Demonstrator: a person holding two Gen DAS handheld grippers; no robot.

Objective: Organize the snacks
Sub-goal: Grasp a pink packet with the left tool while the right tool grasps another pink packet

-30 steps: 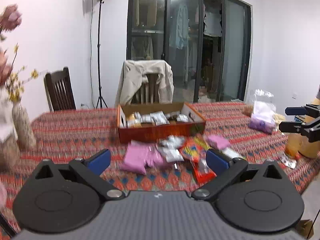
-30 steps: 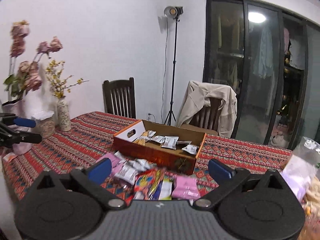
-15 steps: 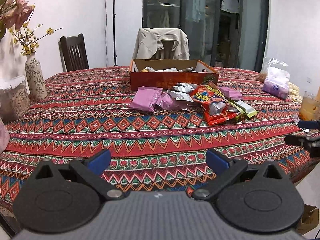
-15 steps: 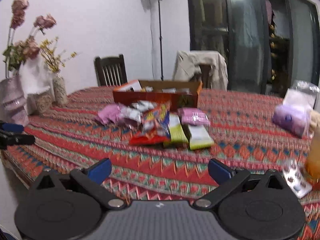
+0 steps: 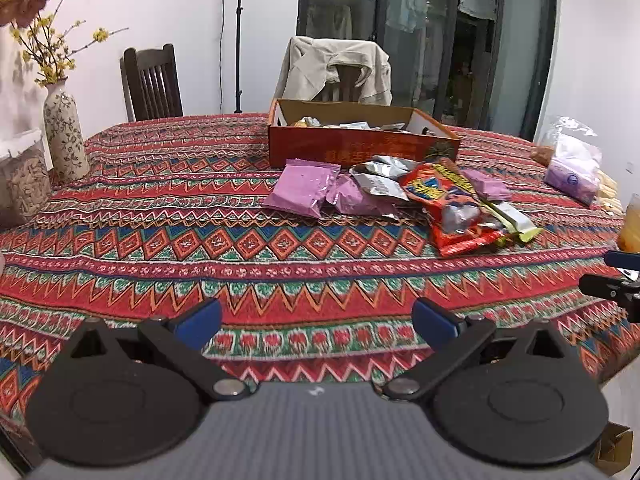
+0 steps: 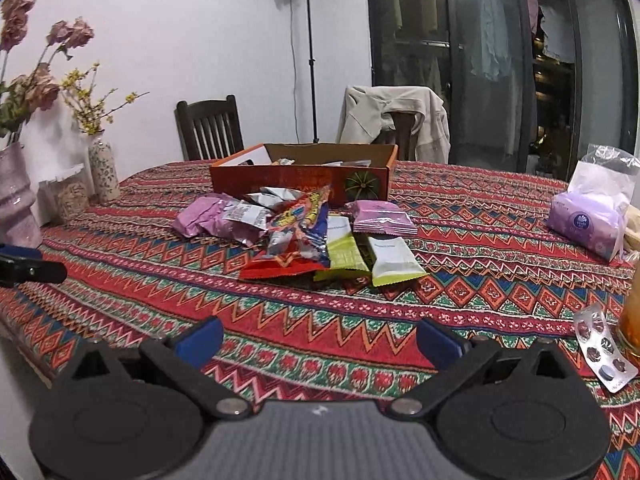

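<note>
An orange cardboard box [image 5: 360, 152] [image 6: 304, 178] holding several small packets sits mid-table. In front of it lies a loose pile of snacks: a purple packet [image 5: 302, 188], silver packets [image 5: 378, 184], a big red bag [image 5: 452, 208] [image 6: 296, 236], two green-and-white bars [image 6: 394, 260] and a pink packet [image 6: 380, 216]. My left gripper [image 5: 316, 320] is open over the near table edge, well short of the pile, with nothing between its fingers. My right gripper [image 6: 318, 338] is open too, low over the cloth, nothing held.
A patterned red tablecloth [image 5: 180, 240] covers the table. Vases with flowers [image 5: 64, 136] and a jar stand at the left. A purple tissue pack in a plastic bag [image 6: 588, 220], a pill blister [image 6: 604, 350] and an amber drink sit at the right. Chairs stand behind.
Both grippers have pulled back and dropped toward the near table edge, so the box and pile now sit farther off. Both stay open and hold nothing.
</note>
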